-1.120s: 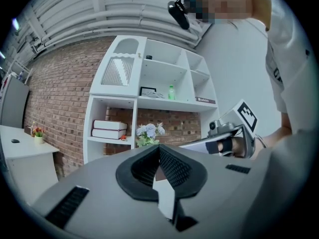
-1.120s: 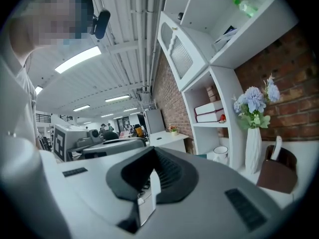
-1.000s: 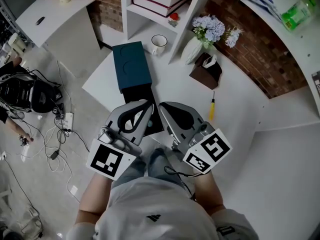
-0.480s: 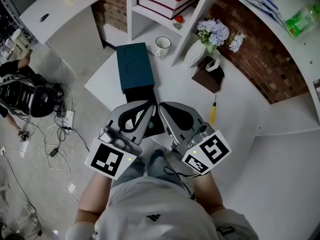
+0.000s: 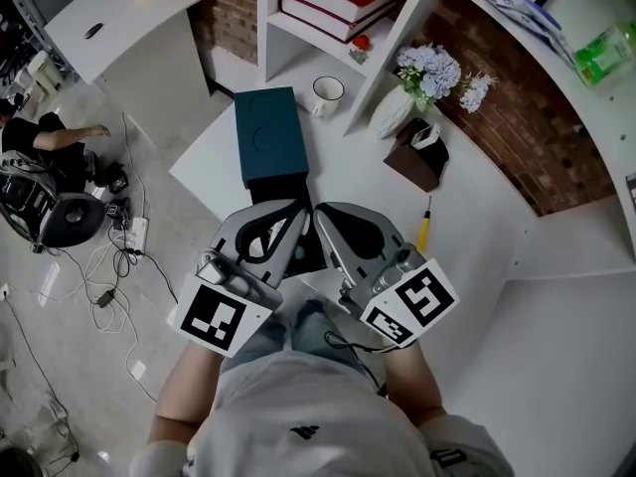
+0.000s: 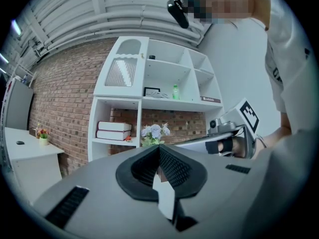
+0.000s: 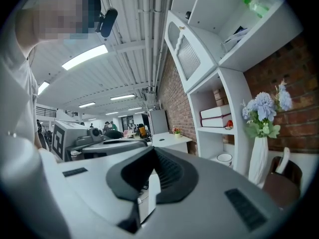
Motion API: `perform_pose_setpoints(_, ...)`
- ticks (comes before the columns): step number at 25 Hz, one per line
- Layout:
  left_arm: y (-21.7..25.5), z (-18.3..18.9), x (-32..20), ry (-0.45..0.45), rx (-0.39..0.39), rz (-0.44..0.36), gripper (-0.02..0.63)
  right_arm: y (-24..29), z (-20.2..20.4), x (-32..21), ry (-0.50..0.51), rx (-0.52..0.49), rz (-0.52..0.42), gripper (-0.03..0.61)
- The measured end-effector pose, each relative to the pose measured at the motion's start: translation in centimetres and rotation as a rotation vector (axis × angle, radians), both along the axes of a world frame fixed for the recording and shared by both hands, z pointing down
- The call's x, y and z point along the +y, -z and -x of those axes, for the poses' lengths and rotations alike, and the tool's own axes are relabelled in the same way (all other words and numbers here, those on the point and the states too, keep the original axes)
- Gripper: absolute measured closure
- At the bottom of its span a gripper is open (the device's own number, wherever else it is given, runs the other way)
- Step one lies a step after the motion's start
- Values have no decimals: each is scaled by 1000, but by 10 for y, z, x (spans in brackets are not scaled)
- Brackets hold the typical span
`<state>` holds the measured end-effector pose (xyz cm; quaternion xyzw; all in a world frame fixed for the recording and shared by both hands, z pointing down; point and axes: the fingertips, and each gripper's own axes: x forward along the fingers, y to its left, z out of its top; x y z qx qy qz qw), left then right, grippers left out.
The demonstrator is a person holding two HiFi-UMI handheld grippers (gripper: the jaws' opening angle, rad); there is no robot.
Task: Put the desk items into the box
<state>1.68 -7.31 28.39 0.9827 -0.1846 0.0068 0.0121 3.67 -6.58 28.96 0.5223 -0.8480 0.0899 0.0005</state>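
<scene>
desk [image 5: 368, 182] lies bare between box [image 5: 270, 135] and screwdriver [image 5: 424, 225].

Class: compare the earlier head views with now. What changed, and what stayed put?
Only the bystander at far left shifted and now reaches one arm out. Nothing was grasped or released: the left claw and right claw stay shut and empty, side by side before the teal box; the yellow screwdriver is unmoved.
</scene>
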Motion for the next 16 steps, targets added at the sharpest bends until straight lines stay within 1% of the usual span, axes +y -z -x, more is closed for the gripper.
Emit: perform_pose_setpoints(16,4,-9,-10,48,7,-5,601,1,-10,-10,40,3,1,571)
